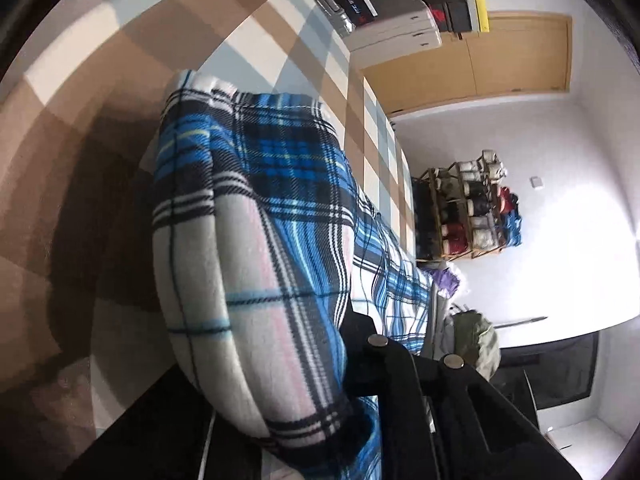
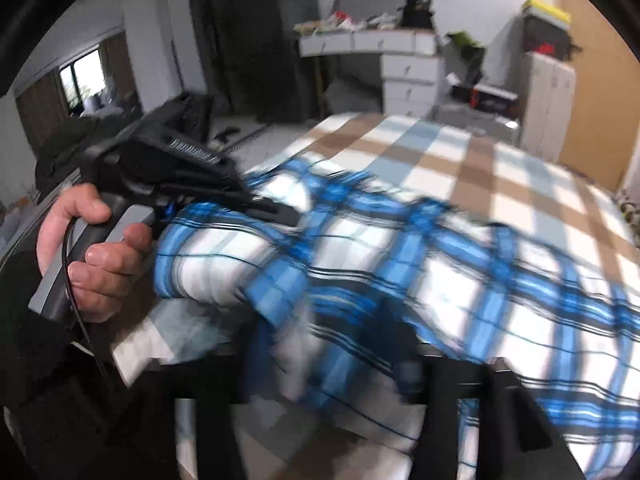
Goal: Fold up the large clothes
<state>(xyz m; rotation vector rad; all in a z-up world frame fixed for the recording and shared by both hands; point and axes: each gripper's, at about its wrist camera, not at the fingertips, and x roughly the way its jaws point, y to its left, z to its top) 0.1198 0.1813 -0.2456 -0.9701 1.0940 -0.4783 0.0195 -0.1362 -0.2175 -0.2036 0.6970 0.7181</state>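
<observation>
A large blue, white and black plaid garment (image 1: 260, 240) lies on a bed with a tan, white and pale blue checked cover (image 1: 120, 120). My left gripper (image 1: 352, 360) is shut on a thick fold of the garment and lifts it off the bed. In the right wrist view the left gripper (image 2: 276, 210), held by a hand, pinches the garment's (image 2: 400, 260) left edge. My right gripper (image 2: 340, 364) sits at the bottom with the blurred garment bunched between its fingers; it looks shut on the cloth.
A wooden rack (image 1: 468, 212) of folded items, a white drawer unit (image 1: 396, 24) and a wooden door (image 1: 500, 56) stand beyond the bed. A white desk (image 2: 372, 44) and dark cabinet (image 2: 256, 48) are across the room.
</observation>
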